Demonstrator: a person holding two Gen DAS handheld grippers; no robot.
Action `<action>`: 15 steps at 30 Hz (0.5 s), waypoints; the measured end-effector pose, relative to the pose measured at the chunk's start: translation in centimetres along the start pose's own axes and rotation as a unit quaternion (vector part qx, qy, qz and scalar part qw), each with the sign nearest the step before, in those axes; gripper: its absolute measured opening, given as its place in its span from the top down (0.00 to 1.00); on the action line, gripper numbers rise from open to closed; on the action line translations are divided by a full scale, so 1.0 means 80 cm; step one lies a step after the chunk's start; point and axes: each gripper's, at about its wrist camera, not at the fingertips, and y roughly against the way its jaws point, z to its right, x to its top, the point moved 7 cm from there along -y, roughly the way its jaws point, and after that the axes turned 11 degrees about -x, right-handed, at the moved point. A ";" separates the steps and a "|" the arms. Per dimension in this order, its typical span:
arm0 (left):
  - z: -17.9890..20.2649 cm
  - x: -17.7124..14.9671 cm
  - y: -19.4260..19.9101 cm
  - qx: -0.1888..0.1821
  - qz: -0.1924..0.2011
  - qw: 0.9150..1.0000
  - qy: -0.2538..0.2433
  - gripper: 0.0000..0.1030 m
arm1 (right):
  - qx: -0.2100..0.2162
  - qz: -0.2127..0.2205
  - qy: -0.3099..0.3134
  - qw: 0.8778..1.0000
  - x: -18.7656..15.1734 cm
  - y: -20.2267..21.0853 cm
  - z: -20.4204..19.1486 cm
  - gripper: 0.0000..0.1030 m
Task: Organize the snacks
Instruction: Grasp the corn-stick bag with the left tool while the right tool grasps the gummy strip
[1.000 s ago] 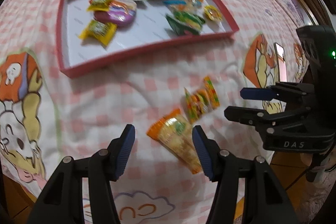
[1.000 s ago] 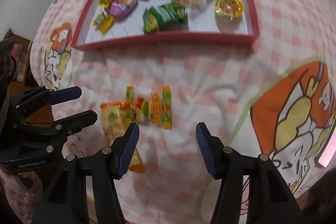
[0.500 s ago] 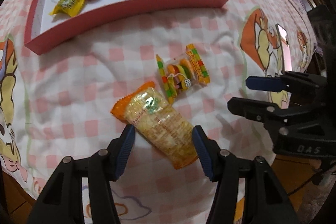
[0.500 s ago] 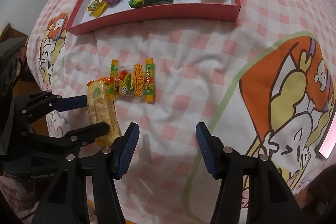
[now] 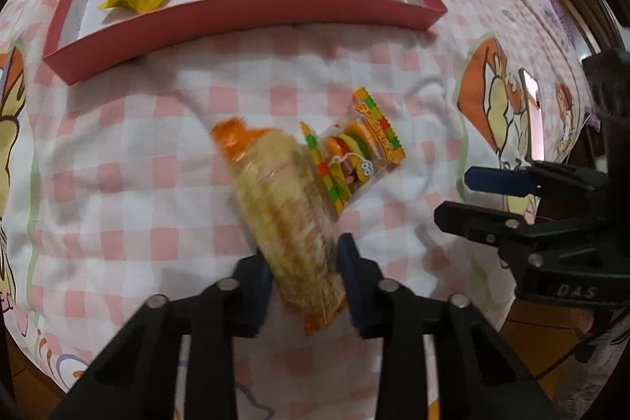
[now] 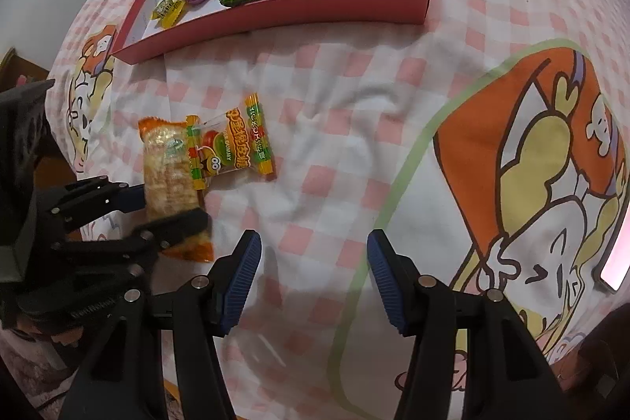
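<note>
An orange-ended cracker packet (image 5: 283, 199) lies on the pink checked cloth, overlapping a burger gummy packet (image 5: 354, 156) beside it. My left gripper (image 5: 305, 278) points down at the cracker packet's near end, its jaws closing with the pads pressed on both sides of the packet. The right wrist view shows the same grip (image 6: 165, 209) on the cracker packet (image 6: 165, 164), with the gummy packet (image 6: 228, 148) to its right. My right gripper (image 6: 313, 278) hangs open over bare cloth, right of both packets. It also shows at the right edge of the left wrist view (image 5: 453, 195).
A red-rimmed tray (image 5: 244, 10) with several wrapped snacks sits farther back on the cloth, also seen in the right wrist view (image 6: 275, 18). A phone (image 5: 531, 117) lies near the table's right edge. Dark wooden floor shows beyond the cloth's near edge.
My left gripper came down over the cracker packet and its jaws narrowed from wide apart to pinching the packet. The right gripper drifted slightly and stayed open.
</note>
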 end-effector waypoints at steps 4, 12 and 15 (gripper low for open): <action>-0.014 -0.001 0.016 0.009 0.008 1.000 -0.005 0.77 | 0.004 0.000 0.004 1.000 0.004 -0.001 -0.010 0.44; -0.040 -0.003 0.041 0.037 0.027 0.999 -0.016 0.77 | 0.011 0.010 0.023 1.000 0.023 -0.001 -0.045 0.44; -0.049 0.001 0.046 0.044 0.032 0.998 -0.017 0.78 | 0.012 0.016 0.030 0.999 0.033 -0.002 -0.057 0.44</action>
